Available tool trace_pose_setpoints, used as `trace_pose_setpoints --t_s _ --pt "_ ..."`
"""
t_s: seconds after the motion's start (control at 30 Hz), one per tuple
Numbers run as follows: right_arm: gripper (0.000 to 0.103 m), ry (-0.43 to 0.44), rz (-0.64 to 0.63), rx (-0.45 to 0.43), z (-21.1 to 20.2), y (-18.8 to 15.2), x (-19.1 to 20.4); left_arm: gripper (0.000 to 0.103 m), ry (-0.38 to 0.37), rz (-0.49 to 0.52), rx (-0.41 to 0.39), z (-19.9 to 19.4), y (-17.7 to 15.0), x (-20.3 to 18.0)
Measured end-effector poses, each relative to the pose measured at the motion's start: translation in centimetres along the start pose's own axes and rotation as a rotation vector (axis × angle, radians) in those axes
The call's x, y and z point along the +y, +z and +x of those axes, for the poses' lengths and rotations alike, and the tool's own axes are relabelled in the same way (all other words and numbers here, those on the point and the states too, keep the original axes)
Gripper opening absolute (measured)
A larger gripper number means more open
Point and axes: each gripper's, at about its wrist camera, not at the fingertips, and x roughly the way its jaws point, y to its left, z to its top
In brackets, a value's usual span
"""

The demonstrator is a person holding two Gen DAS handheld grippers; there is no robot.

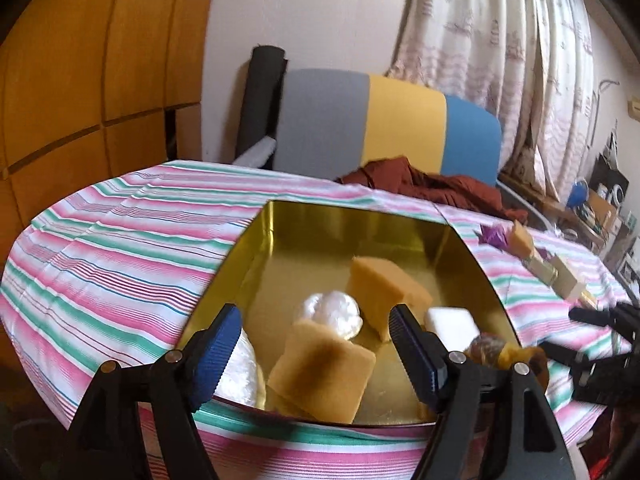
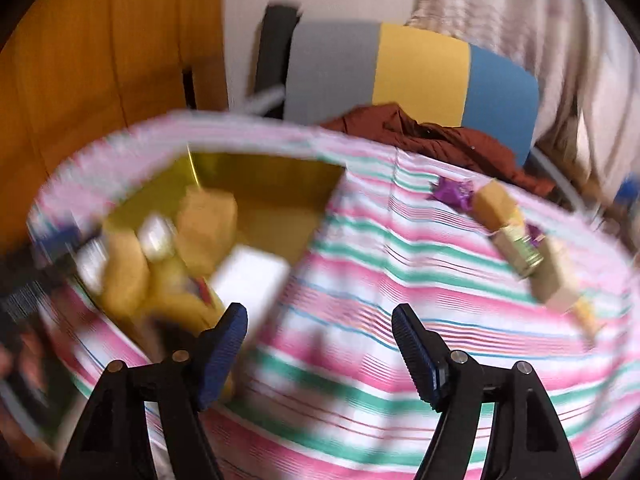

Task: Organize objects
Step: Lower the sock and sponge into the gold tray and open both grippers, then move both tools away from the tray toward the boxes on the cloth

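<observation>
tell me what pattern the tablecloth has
Stripes of pink, white and green with thin blue lines on the tablecloth; the left wrist view shows it sharpest.

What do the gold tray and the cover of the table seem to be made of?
The tray looks like thin metal with a shiny gold finish: its walls mirror the things inside. The table cover seems to be woven cloth, matte and striped, with soft wrinkles.

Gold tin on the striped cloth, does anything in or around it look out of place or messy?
Inside the gold tin the pieces lie jumbled: a tan slab leans on a white round piece. Several wrapped blocks and a purple wrapper sit loose on the striped cloth, outside the tin.
</observation>
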Motion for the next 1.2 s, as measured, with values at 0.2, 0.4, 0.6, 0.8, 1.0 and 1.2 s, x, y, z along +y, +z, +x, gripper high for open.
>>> trace_pose_setpoints --t_s 0.2,0.4,0.6,0.8,1.0,1.2 --pt "0.075 0.035 -0.091 0.005 0.6 0.2 2.9 0.078 0.029 -0.075 -0.048 -1.0 0.5 1.3" --pt "0.084 0.092 0.002 -0.082 1.0 2.9 4.0 0.079 0.036 -0.110 -0.054 -1.4 0.6 1.7" --pt "0.093 0.083 0.102 -0.136 -0.9 2.1 1.5 0.079 0.005 -0.089 -0.024 -0.9 0.0 0.6" --pt "0.093 0.084 0.176 -0.143 -1.1 1.3 -0.7 0.079 -0.051 -0.048 -0.011 -0.9 -0.4 -1.3" --pt "0.093 0.079 0.217 -0.129 -0.8 0.6 -2.6 0.079 -0.139 0.013 0.029 -0.6 -0.9 -4.1" --pt "0.093 0.059 0.263 -0.112 -0.3 -0.3 -4.6 0.079 -0.211 0.081 0.046 -1.0 -1.7 -7.0"
